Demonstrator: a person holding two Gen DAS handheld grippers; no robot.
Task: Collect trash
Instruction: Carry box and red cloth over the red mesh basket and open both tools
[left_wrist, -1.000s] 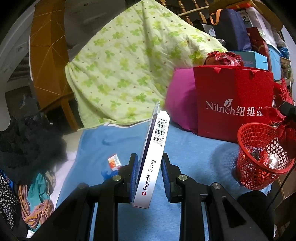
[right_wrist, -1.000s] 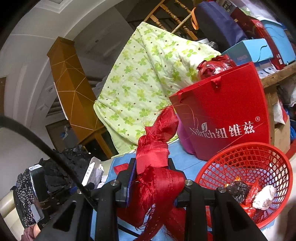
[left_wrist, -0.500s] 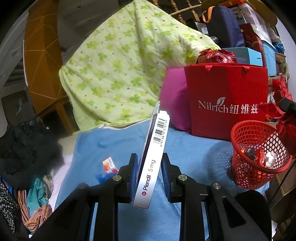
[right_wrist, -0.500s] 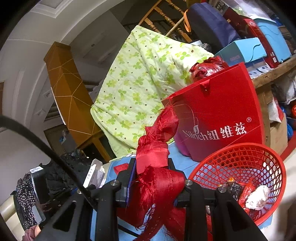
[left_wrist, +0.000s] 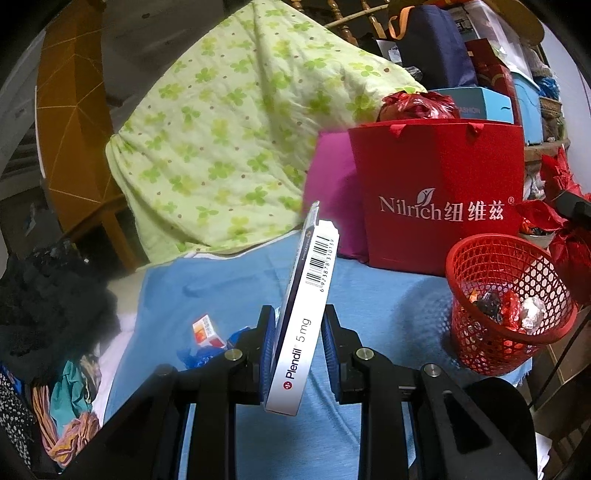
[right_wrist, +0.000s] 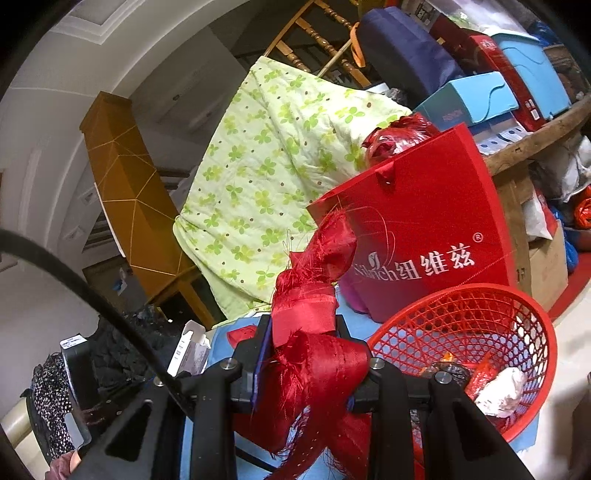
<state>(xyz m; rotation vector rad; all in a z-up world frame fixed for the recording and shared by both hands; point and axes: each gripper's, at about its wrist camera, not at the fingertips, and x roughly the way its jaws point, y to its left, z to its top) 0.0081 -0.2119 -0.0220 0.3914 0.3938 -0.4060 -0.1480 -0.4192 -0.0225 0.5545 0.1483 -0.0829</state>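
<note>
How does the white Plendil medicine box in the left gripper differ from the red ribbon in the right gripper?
The flat white Plendil medicine box is rigid and stands on edge; the frayed red satin ribbon is limp, crumpled and trailing threads. The box is printed, the ribbon plain. Each is clamped in a gripper near the red mesh basket.

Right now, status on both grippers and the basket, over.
Left gripper shut on medicine box. Right gripper shut on red ribbon. Basket upright on blue cover, trash already inside. Path to basket looks clear.
</note>
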